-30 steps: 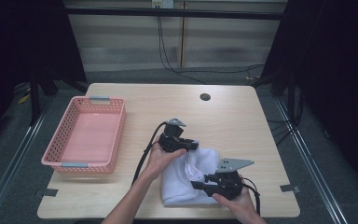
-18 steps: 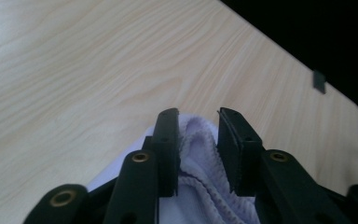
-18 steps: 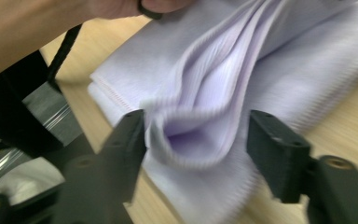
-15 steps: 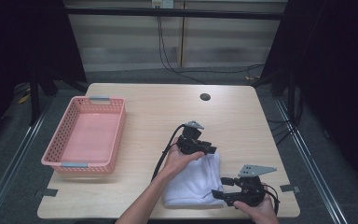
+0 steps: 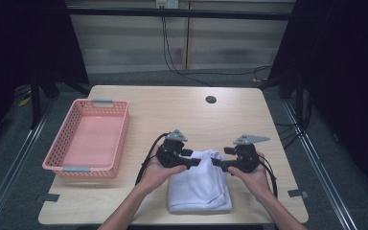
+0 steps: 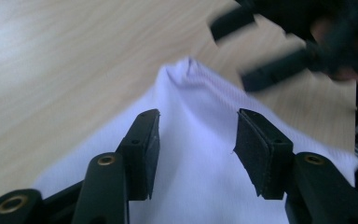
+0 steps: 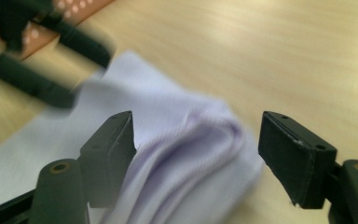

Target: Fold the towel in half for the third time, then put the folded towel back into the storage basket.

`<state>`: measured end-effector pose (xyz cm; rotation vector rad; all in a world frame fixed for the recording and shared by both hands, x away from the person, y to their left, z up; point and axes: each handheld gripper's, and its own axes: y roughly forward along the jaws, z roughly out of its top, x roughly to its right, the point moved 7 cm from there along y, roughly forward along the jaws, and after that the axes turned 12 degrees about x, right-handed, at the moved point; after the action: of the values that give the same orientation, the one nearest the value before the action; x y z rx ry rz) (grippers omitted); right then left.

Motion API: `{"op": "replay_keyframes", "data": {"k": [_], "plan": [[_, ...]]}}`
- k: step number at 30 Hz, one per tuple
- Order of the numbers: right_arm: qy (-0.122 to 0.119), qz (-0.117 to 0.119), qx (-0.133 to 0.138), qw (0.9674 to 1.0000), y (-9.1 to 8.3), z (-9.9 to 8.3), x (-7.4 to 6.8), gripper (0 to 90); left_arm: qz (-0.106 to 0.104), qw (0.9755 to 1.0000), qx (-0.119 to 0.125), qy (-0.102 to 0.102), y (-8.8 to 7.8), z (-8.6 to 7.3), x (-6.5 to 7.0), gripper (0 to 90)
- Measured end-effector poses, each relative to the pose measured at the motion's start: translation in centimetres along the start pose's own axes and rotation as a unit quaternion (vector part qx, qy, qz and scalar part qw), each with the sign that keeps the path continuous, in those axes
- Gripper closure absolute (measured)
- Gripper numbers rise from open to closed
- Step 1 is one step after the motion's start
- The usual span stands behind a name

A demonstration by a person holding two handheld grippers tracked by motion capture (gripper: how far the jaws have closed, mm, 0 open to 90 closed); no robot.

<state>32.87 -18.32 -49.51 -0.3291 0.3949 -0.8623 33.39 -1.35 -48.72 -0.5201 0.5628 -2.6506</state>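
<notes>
Wooden table [image 5: 172,105] bears folded white cloth [image 5: 199,184], lengthwise toward the person; both hand-held grippers apart

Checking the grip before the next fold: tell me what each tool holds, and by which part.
Nothing is held. The left tool and right tool have just been opening; their jaws stand apart over the far end of the folded white cloth, pads not pressing it.

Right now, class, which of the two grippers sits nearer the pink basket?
The left gripper, at the white cloth's basket-side edge; the right gripper is beyond the cloth from the pink basket.

White folded cloth [image 5: 199,189], flat on table's near edge
</notes>
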Motion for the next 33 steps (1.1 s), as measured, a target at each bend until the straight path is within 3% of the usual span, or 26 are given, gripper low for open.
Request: {"op": "replay_keyframes", "data": {"k": [1, 3, 5, 6, 7, 8, 9, 10, 13, 14, 15, 16, 19, 20, 22, 24, 26, 27, 29, 30, 31, 33], "plan": [[-0.011, -0.008, -0.002, 0.9999, 0.6, 0.4, 0.4, 27.4, -0.004, 1.0, -0.004, 0.003, -0.4, -0.7, 0.4, 51.4], [-0.008, -0.011, -0.011, 0.9998, 1.8, 0.7, 0.8, 28.9, -0.018, 0.9997, -0.014, 0.006, -0.7, -1.9, 1.3, 51.2], [-0.02, -0.013, -0.026, 0.9994, 2.9, 0.2, 1.0, 30.7, -0.022, 0.9987, -0.041, 0.022, -1.2, -3.5, 2.2, 49.5], [-0.009, 0.003, -0.031, 0.9995, 3.6, -0.6, 0.9, 33.4, -0.021, 0.9983, -0.049, 0.022, -1.4, -3.9, 2.6, 45.6], [-0.009, 0.003, -0.031, 0.9995, 3.6, -0.6, 0.9, 33.4, -0.022, 0.9982, -0.05, 0.024, -1.8, -4.4, 3.0, 45.6], [-0.023, -0.02, -0.04, 0.9988, 3.4, -1.3, 1.4, 45.4, -0.023, 0.9979, -0.052, 0.032, -2.9, -5.2, 3.5, 43.2], [-0.023, -0.02, -0.04, 0.9988, 3.4, -1.3, 1.4, 45.4, -0.023, 0.9979, -0.052, 0.032, -2.9, -5.2, 3.5, 42.6], [-0.017, -0.031, -0.04, 0.9986, 2.8, -1.7, 2.1, 51.2, -0.019, 0.9981, -0.05, 0.029, -4.0, -6.0, 3.6, 41.9], [-0.016, -0.03, -0.045, 0.9984, 2.3, -2.2, 2.4, 53.2, -0.008, 0.9986, -0.047, 0.024, -5.0, -6.6, 3.3, 39.0], [-0.017, -0.035, -0.05, 0.998, 2.1, -2.8, 2.8, 53.3, 0.006, 0.9988, -0.048, 0.007, -5.7, -7.4, 3.0, 37.9], [-0.017, -0.035, -0.05, 0.998, 2.1, -2.8, 2.8, 53.3, 0.006, 0.9988, -0.048, 0.007, -5.7, -7.4, 3.0, 36.2], [-0.021, -0.03, -0.046, 0.9983, 2.2, -3.0, 2.9, 51.9, 0.008, 0.9985, -0.053, 0.0, -6.1, -8.4, 2.8, 35.0], [-0.024, -0.03, -0.041, 0.9984, 2.4, -3.2, 3.1, 48.5, 0.008, 0.9982, -0.058, 0.01, -6.2, -8.9, 2.7, 31.2], [-0.023, -0.037, -0.038, 0.9983, 2.5, -3.2, 3.3, 40.6, 0.005, 0.9981, -0.062, 0.009, -6.3, -9.2, 2.7, 30.6], [-0.022, -0.038, -0.037, 0.9984, 2.4, -3.2, 3.4, 37.4, 0.005, 0.998, -0.062, 0.007, -6.4, -9.4, 2.7, 29.7], [-0.008, -0.024, -0.036, 0.999, 2.2, -3.0, 3.6, 25.8, 0.002, 0.9985, -0.055, 0.002, -6.6, -9.6, 2.8, 27.7], [-0.01, -0.02, -0.031, 0.9993, 2.0, -2.7, 3.5, 22.0, 0.002, 0.9982, -0.06, 0.003, -6.7, -9.7, 3.0, 25.8], [-0.01, -0.02, -0.031, 0.9993, 2.0, -2.7, 3.5, 22.0, 0.0, 0.9982, -0.061, 0.001, -6.7, -9.8, 3.2, 25.8], [-0.003, -0.012, -0.03, 0.9995, 1.9, -2.6, 3.3, 17.9, 0.012, 0.9985, -0.049, 0.021, -7.2, -9.7, 3.4, 26.1], [0.008, 0.004, -0.037, 0.9993, 2.0, -2.9, 2.8, 18.6, 0.003, 0.9991, -0.041, 0.01, -7.4, -9.8, 3.7, 26.3], [0.008, 0.004, -0.037, 0.9993, 2.0, -2.9, 2.8, 18.6, 0.003, 0.9991, -0.041, 0.01, -7.4, -9.8, 3.7, 26.2], [0.006, 0.015, -0.042, 0.999, 2.1, -3.0, 2.4, 19.9, 0.015, 0.9986, -0.048, 0.016, -7.4, -10.0, 3.6, 25.0]]}}
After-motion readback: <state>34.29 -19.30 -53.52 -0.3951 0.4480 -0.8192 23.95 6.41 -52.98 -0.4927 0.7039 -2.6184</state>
